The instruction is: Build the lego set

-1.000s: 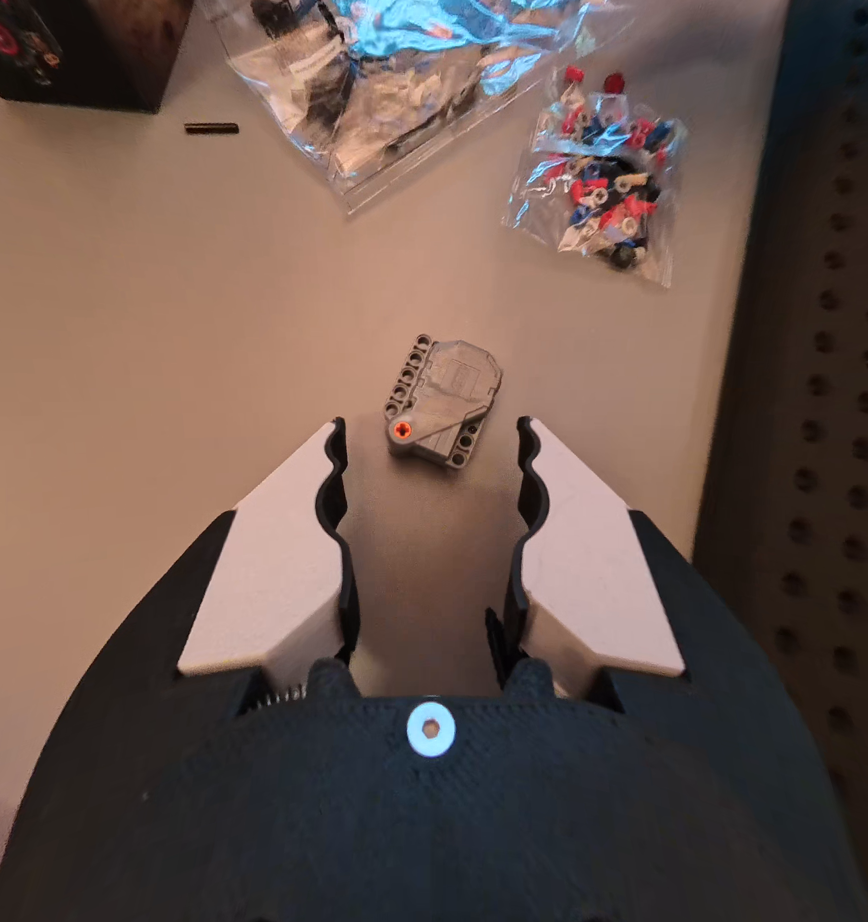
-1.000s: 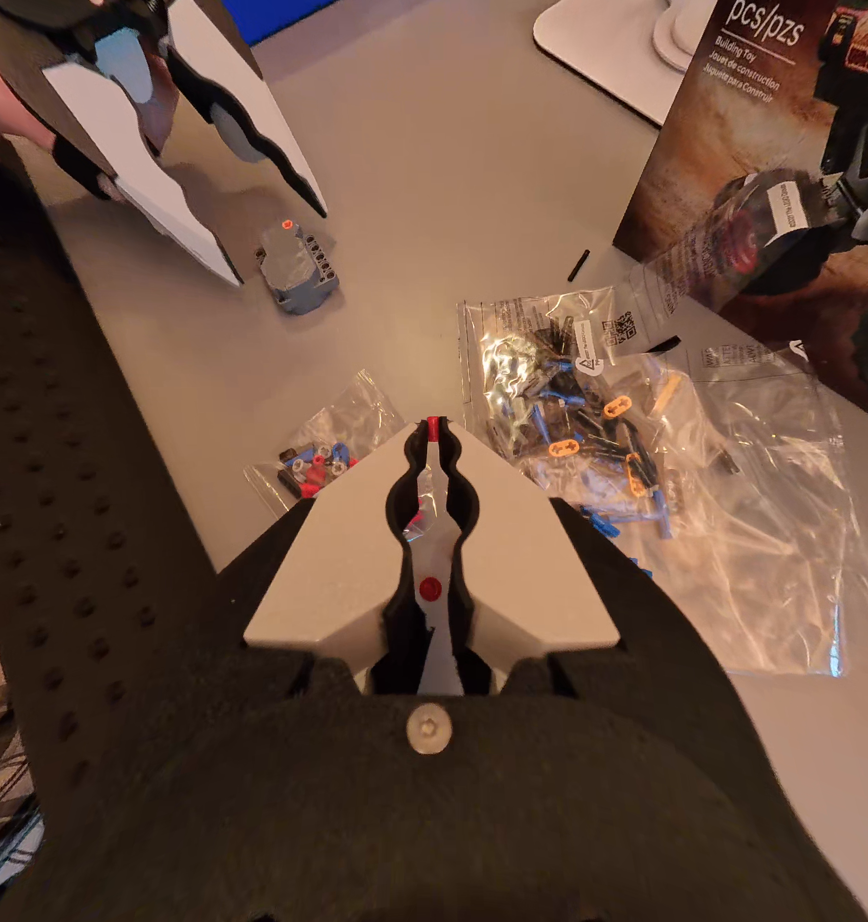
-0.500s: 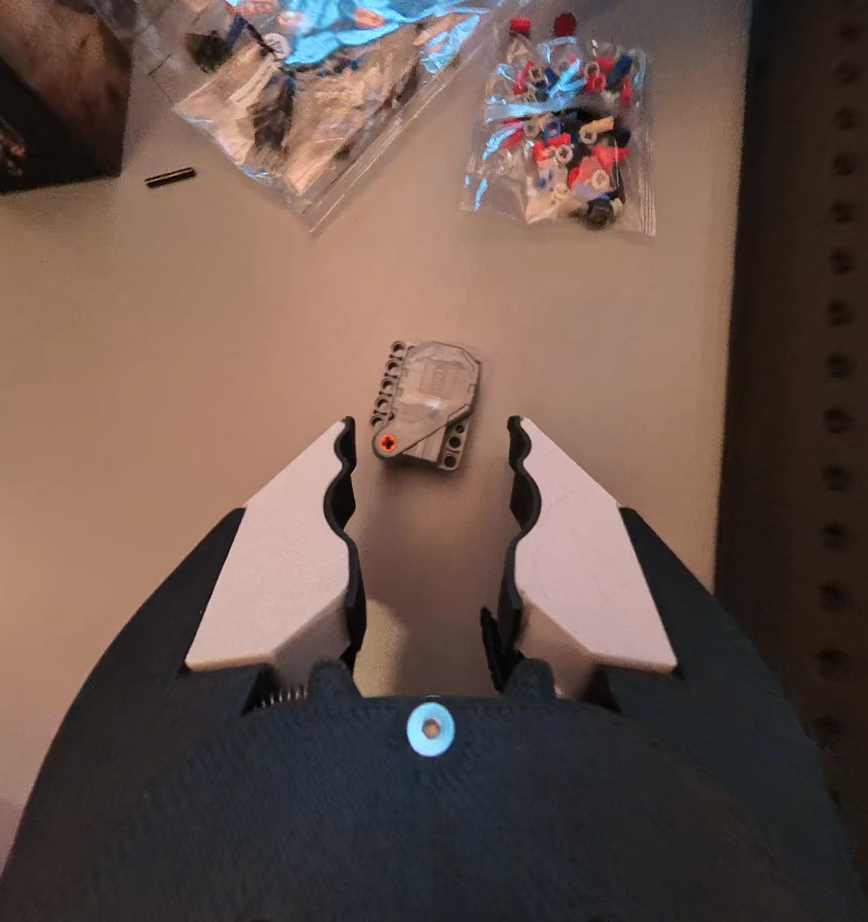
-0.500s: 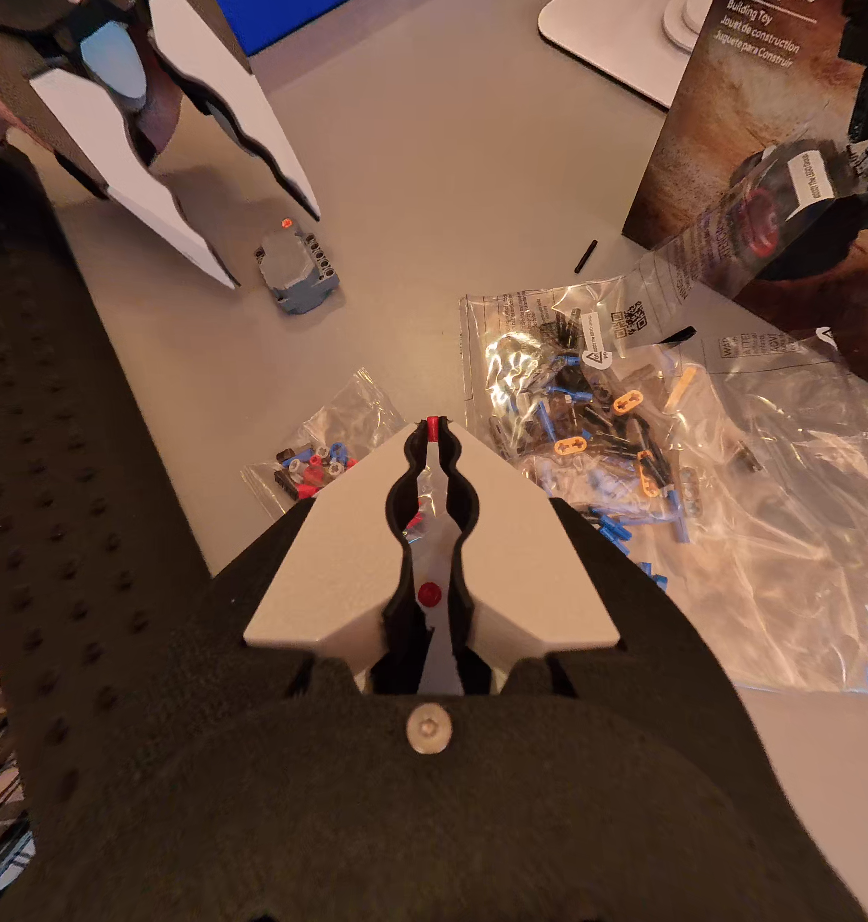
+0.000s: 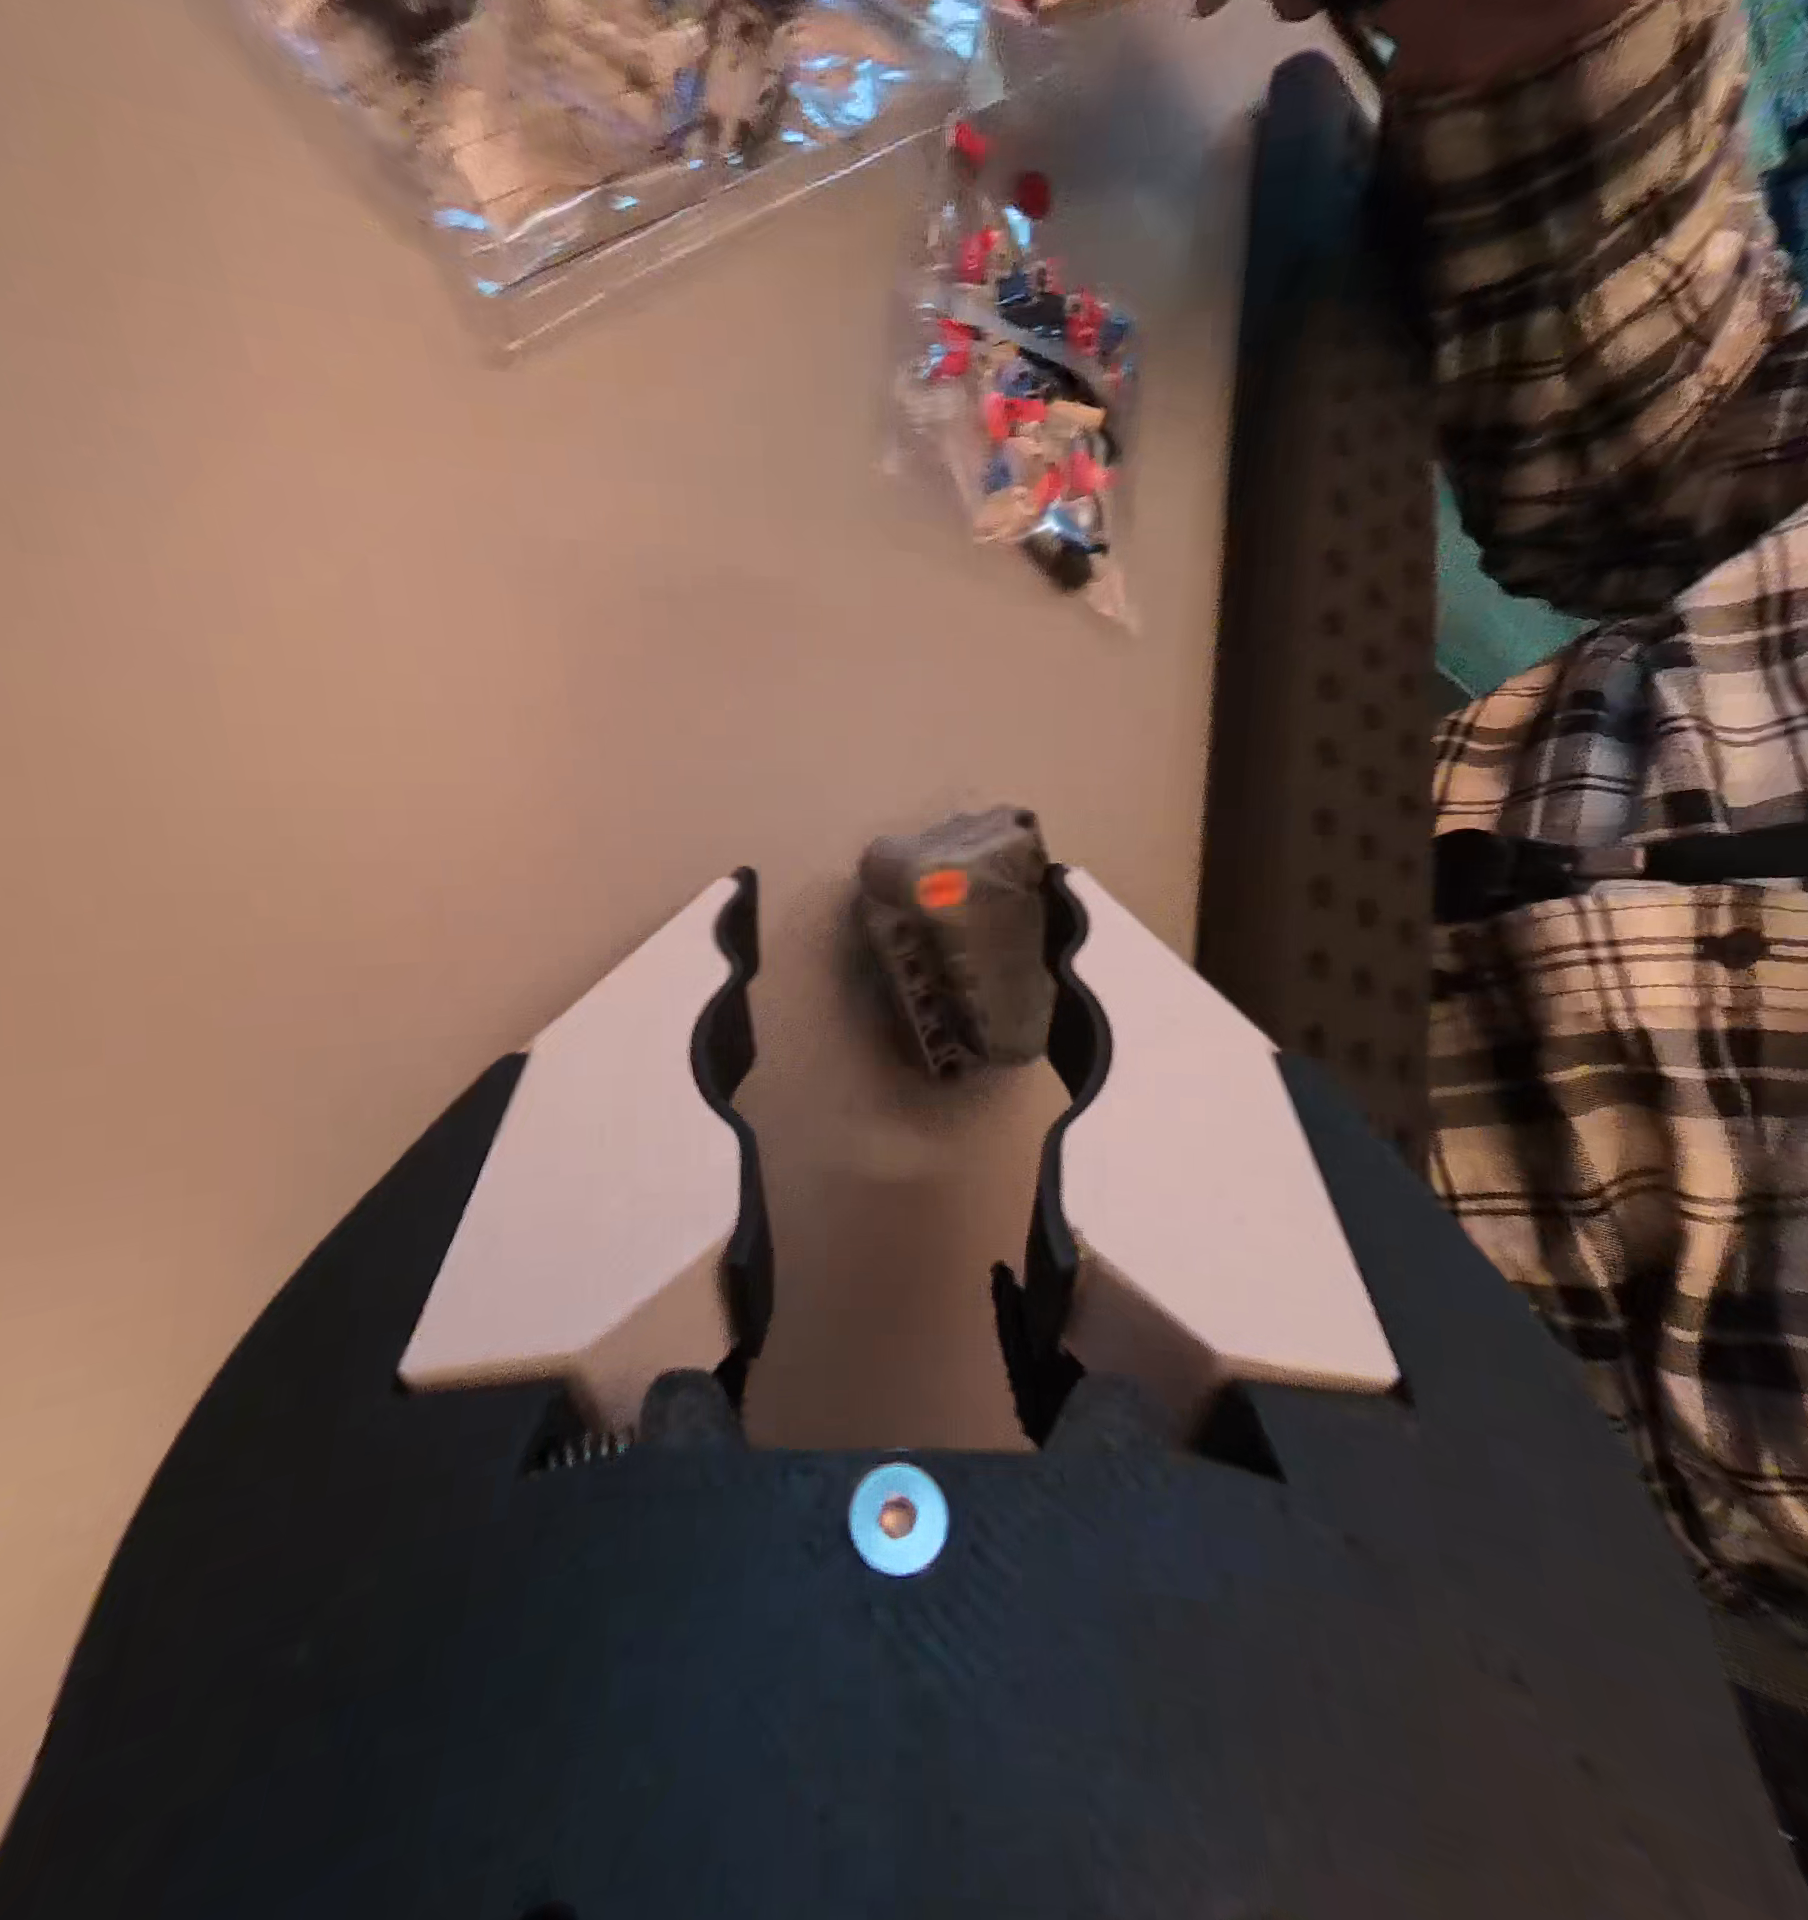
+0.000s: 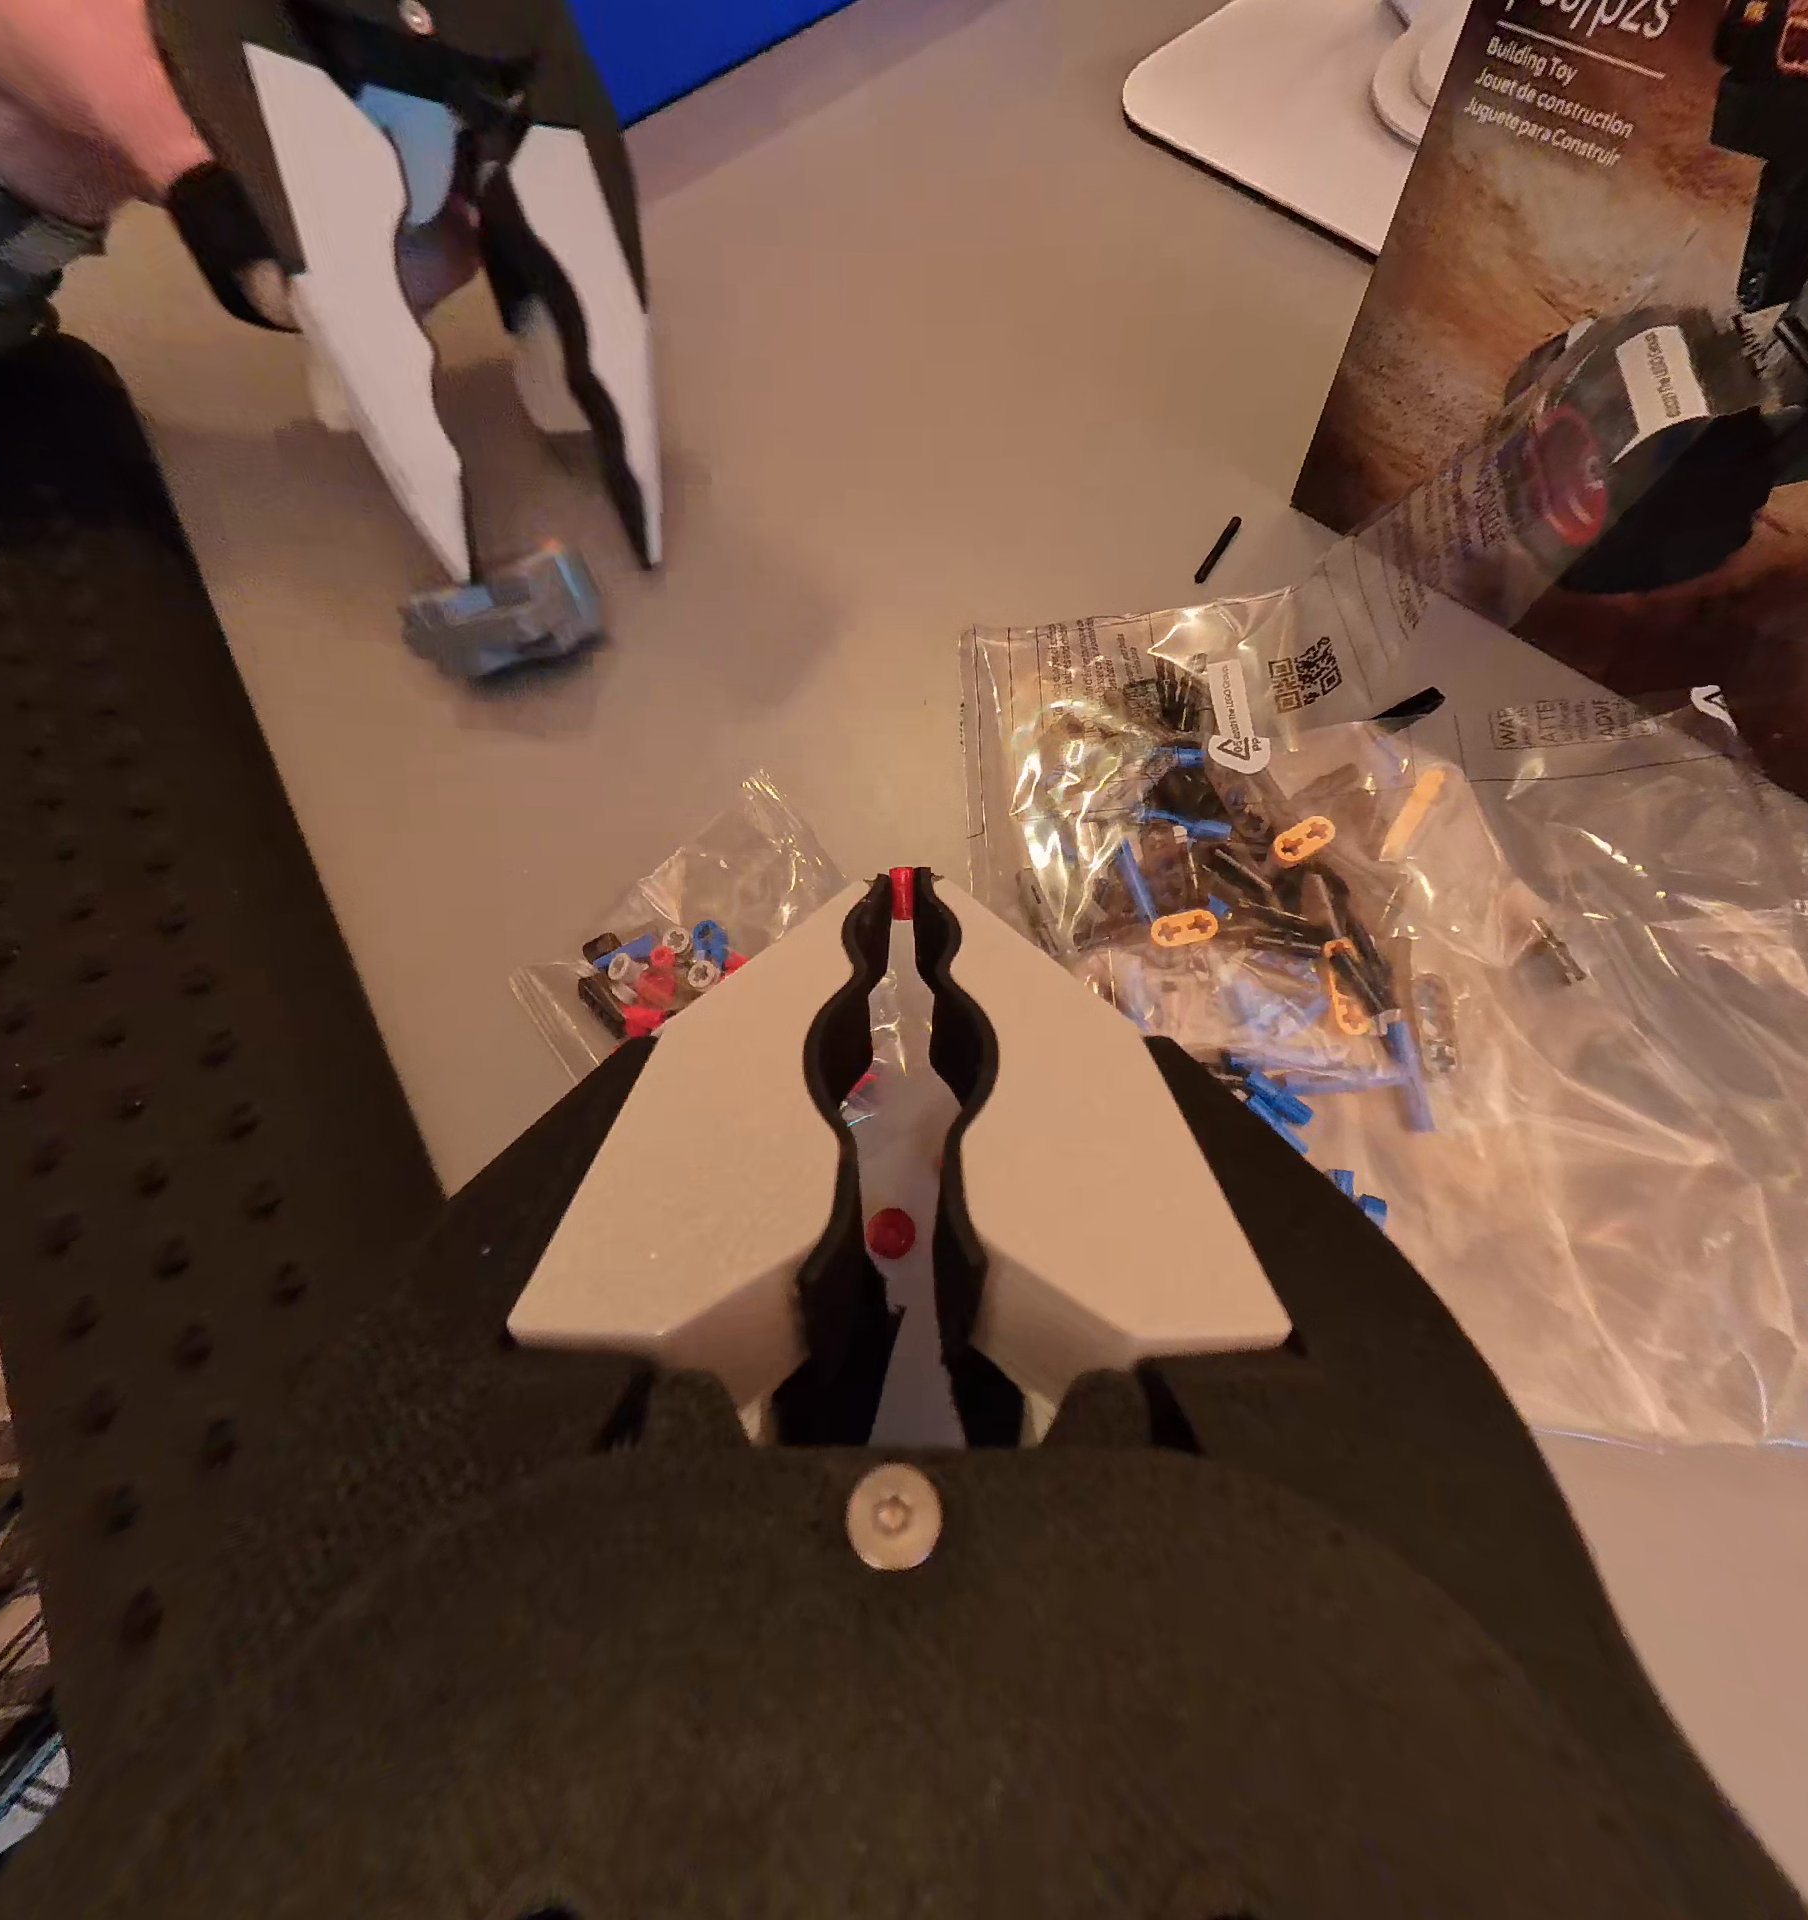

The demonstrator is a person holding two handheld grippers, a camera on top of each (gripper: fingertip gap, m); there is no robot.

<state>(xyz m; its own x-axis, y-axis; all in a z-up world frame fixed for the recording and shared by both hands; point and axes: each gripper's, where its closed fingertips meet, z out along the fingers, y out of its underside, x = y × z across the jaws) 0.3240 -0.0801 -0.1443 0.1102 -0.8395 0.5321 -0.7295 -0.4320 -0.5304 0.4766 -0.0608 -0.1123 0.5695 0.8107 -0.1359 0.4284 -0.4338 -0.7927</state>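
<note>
Nearest, low in the left wrist view, the left gripper (image 5: 900, 894) is held wide open and empty around the grey motor block (image 5: 957, 951), which lies on the surface (image 5: 360, 623) against the right finger, its long axis running roughly along the fingers. Farther off, at centre of the right wrist view, the right gripper (image 6: 902, 894) is seen closed on a small red pin (image 6: 901, 891) above the small parts bag (image 6: 671, 935), so the left is the nearer to the block.

The counter (image 6: 983, 395) looked smooth and matt. The parts bags (image 6: 1502, 987) were crinkly, glossy clear plastic. The gray motor block (image 5: 957, 951) was dull molded plastic. The left gripper (image 5: 900, 894) had rough printed black plastic, matt white panels and a shiny metal screw (image 5: 898, 1520).
</note>
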